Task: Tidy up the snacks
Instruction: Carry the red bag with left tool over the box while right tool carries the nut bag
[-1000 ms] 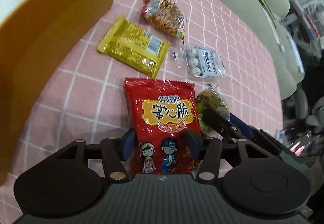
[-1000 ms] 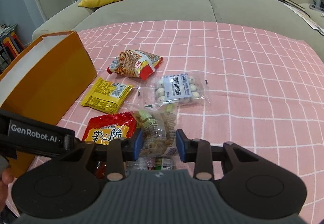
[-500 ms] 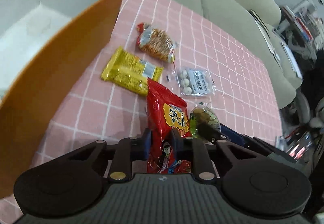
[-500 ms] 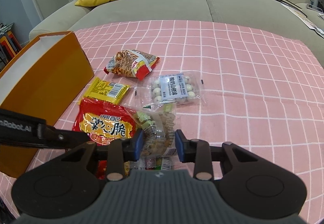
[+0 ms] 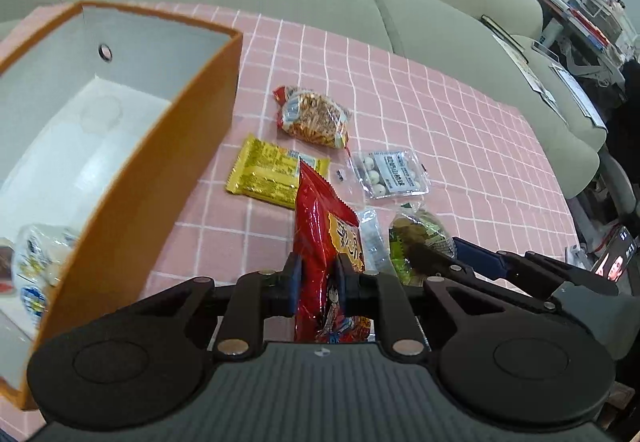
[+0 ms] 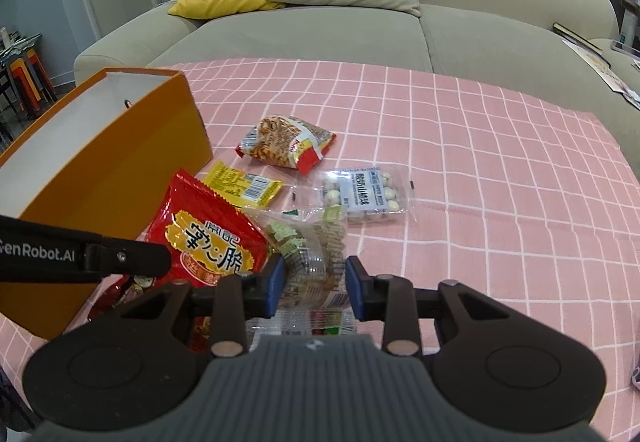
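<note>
Left tongs [image 5: 319,278] are clamped tight on the red chip bag [image 5: 320,218], holding it edge-up off the bench [image 5: 460,146], with the orange box [image 5: 132,170] open just to their left. Right tongs [image 6: 315,284] sit narrowed around the clear cookie pack [image 6: 316,254], pads touching it. Ahead of both: yellow packet [image 5: 268,174], noodle snack bag [image 5: 314,118], and candy-ball pack [image 5: 390,174].

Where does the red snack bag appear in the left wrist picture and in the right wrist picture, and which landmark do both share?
Left wrist view: the red snack bag stands edge-on at lower centre, pinched in the left gripper.
Right wrist view: the red snack bag shows its printed face at lower left, beside the right gripper.
Shared landmark: the orange box, left in both views.
</note>
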Action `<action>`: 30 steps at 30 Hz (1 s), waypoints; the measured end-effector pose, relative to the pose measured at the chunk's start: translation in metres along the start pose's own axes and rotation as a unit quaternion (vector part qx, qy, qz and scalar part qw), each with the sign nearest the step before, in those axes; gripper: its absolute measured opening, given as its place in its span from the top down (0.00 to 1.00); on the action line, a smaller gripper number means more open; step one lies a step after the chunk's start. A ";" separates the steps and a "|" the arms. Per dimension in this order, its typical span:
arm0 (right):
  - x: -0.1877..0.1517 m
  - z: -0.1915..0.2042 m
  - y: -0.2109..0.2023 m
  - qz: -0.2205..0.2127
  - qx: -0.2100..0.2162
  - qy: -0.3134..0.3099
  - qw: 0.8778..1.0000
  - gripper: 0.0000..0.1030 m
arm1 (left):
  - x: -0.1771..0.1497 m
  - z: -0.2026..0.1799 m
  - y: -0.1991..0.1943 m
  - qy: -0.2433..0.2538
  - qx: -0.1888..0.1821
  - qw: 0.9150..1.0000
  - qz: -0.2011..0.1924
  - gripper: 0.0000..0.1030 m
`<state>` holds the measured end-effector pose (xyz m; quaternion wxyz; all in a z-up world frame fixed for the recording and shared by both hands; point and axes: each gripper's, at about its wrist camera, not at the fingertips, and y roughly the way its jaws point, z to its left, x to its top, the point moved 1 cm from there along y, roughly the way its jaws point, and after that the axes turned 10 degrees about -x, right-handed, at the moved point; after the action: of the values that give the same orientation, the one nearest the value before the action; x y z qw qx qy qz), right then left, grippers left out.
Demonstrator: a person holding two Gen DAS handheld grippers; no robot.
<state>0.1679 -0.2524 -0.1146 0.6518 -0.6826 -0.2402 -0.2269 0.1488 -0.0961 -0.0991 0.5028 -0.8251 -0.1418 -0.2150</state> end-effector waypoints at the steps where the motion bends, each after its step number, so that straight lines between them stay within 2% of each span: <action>1: 0.000 0.001 -0.003 -0.002 0.001 -0.002 1.000 0.71 | 0.000 -0.001 -0.005 0.006 0.005 1.000 -0.003 0.82; 10: 0.010 0.017 -0.034 -0.032 0.009 -0.019 0.999 0.71 | 0.004 -0.002 -0.046 0.029 0.010 0.999 -0.033 0.82; 17: 0.022 0.037 -0.064 -0.076 0.027 -0.036 0.996 0.71 | 0.013 -0.001 -0.089 0.050 0.014 0.996 -0.070 0.82; 24: 0.038 0.072 -0.090 -0.116 0.058 -0.067 0.989 0.71 | 0.026 0.007 -0.135 0.069 0.037 0.991 -0.113 0.82; 30: 0.052 0.107 -0.104 -0.138 0.085 -0.094 0.982 0.71 | 0.039 0.023 -0.163 0.085 0.067 0.985 -0.133 0.82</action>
<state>0.1430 -0.1404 -0.0061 0.6441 -0.6032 -0.4113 -0.2282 0.1145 -0.0010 0.0367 0.5341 -0.7423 -0.2210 -0.3388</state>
